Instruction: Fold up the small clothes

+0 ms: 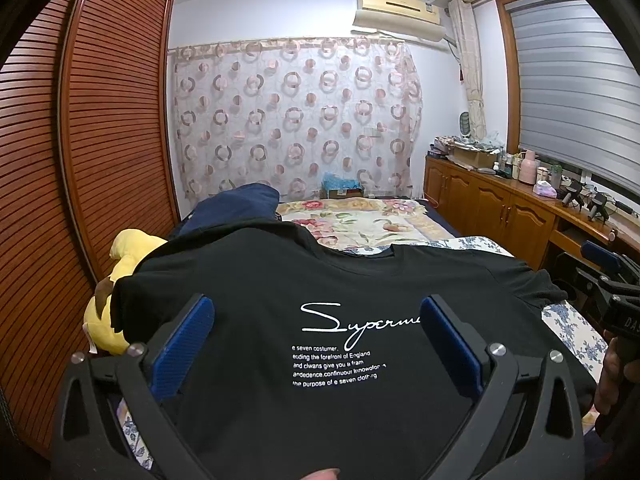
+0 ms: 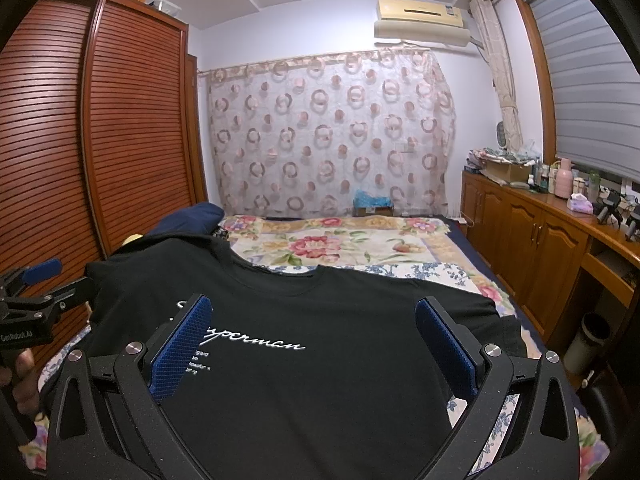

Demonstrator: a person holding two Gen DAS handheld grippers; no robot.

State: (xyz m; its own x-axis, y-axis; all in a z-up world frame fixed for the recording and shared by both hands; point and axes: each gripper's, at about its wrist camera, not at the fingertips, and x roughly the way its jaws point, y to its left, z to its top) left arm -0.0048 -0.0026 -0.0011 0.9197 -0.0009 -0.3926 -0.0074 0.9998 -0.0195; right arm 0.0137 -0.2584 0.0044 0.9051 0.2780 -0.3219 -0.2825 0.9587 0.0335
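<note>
A bed [image 2: 460, 276] with floral covers is filling the room between a slatted wardrobe [image 1: 100, 128] and a wooden surface [image 2: 560, 216] under the window. A black T-shirt [image 2: 320, 380] is lying flat, front up, on the bed's near end, reading "Superman" in white script above small print including "forefront of England". The left tongs [image 1: 316, 316] and right tongs [image 2: 310, 316] are both gaping fully, holding nothing, hovering over the shirt. Bare bedding is lying beyond the collar.

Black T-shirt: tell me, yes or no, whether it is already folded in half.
No: the black T-shirt lies spread flat on the bed, with collar, both sleeves and chest print showing.
</note>
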